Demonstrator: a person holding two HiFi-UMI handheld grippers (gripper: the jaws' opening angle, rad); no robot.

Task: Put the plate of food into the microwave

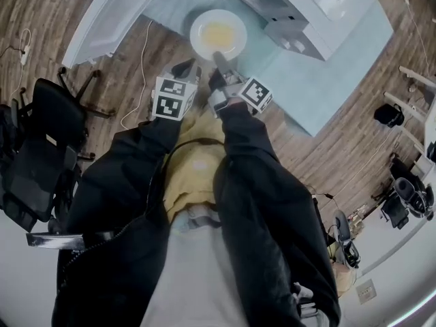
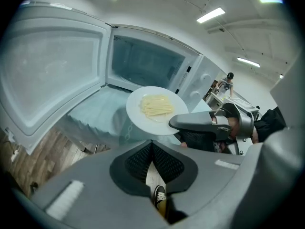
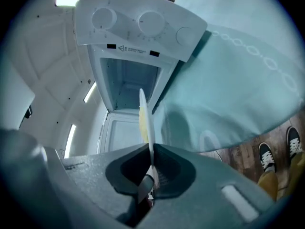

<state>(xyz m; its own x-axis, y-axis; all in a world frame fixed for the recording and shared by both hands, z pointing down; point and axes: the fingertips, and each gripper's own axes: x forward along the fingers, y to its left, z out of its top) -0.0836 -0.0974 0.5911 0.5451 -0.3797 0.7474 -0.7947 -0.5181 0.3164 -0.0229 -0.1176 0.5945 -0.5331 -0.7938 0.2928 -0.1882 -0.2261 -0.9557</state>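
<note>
1. The right gripper (image 3: 150,151) had its fingers closed on the near rim of the plate (image 1: 218,34). In the right gripper view the rim ran edge-on between both pads.
2. The plate reached straight ahead of those fingers and appeared to be held clear of the counter (image 1: 327,80). A small heap of pale noodles (image 2: 156,105) lay at its centre.
3. The left gripper (image 2: 151,144) had its fingers shut together on nothing, and only floor and a shoe showed past them. It sat just beside the right gripper, short of the plate rim.
4. Governing relation: the open cavity of the microwave (image 3: 126,82) lay directly beyond the plate, on the line along which the right fingers pointed. The plate was outside the cavity mouth, so insertion was not yet done.
5. The door (image 2: 47,70) stood swung wide to the left of the fingers, clear of that line.
6. Judgement: the right hand alone carried the load. A one-edge grip could let the plate tip, so the coming move called for a level, straight advance.
7. A pale teal cloth (image 3: 228,80) covered the counter under the microwave. The room had a wood-plank floor (image 1: 340,148), a black office chair (image 1: 41,142) and ceiling strip lights.
</note>
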